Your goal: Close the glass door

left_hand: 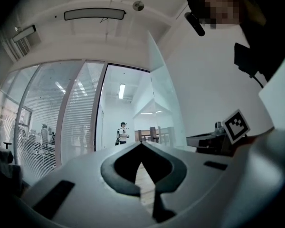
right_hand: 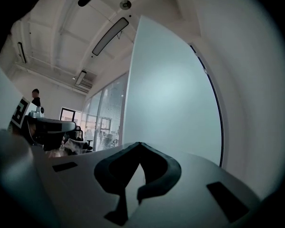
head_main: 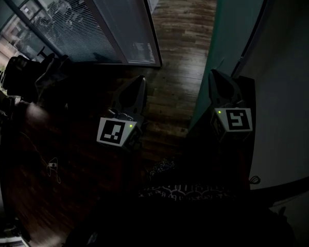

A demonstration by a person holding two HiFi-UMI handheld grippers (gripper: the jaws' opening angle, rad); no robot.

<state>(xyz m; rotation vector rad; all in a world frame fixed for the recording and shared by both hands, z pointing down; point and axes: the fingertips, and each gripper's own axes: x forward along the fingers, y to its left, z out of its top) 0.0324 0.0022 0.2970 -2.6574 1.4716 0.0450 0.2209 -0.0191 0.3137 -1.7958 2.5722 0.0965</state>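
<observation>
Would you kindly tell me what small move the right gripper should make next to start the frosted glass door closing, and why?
Probably ease the right gripper forward onto the frosted glass door and push. Its jaws are together, empty, pointing at the panel's face; whether they touch it I cannot tell. The door stands open beside the white wall.
</observation>
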